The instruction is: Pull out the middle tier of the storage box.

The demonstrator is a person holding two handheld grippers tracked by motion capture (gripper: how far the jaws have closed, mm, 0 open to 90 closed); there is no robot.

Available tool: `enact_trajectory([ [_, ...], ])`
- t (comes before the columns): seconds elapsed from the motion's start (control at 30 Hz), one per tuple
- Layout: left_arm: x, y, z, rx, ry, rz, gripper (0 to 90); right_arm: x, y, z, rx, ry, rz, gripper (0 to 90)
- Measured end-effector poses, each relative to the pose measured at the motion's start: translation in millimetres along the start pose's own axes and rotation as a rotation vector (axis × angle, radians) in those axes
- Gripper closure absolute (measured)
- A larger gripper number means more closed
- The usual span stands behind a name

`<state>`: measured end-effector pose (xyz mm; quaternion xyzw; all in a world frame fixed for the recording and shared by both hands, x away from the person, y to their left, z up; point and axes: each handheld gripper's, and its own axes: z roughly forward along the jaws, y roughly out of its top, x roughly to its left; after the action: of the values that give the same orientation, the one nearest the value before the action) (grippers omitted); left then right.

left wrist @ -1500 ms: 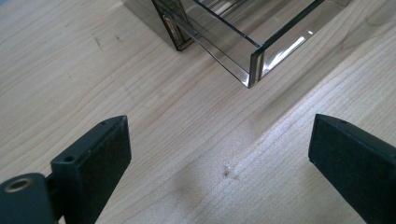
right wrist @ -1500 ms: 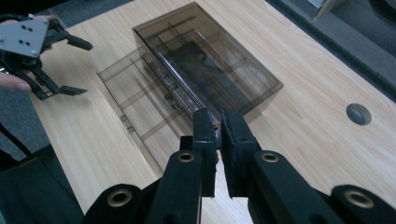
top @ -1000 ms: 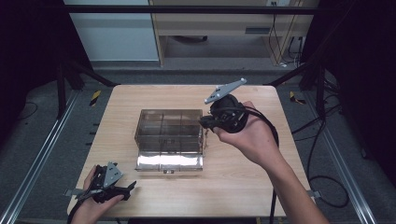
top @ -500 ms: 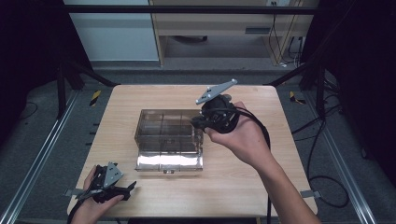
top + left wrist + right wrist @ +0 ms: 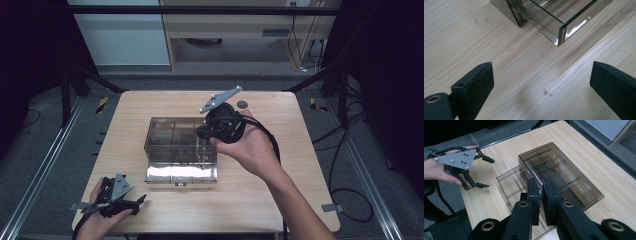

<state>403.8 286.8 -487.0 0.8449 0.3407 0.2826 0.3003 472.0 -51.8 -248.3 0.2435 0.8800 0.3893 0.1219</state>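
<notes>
High view: smoky transparent plastic compartment box [image 5: 181, 148] mid-bench [image 5: 280, 200], lid laid open. Right gripper [image 5: 202, 133] over its right edge, fingers nearly shut, apparently empty. Left gripper [image 5: 136, 201] near corner, fingers wide.

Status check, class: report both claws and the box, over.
Left claw open, resting near table edge. Right claw shut above smoky clear plastic compartment box, drawer pulled out. Nothing blocking.

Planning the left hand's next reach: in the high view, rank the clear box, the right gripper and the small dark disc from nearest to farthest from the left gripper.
From the left gripper:
1. Clear box, table centre, just up and right.
2. Right gripper, over the box's right side.
3. Small dark disc, near the far edge.
</notes>
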Motion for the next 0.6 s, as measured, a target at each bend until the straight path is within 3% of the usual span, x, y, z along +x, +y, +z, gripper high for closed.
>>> enact_trajectory([
  [0.6, 0.4, -0.1, 0.2, 0.002, 0.001, 0.002, 5.4, 2.8, 0.5, 15.7, 0.004, 0.021, -0.008, 85.3],
])
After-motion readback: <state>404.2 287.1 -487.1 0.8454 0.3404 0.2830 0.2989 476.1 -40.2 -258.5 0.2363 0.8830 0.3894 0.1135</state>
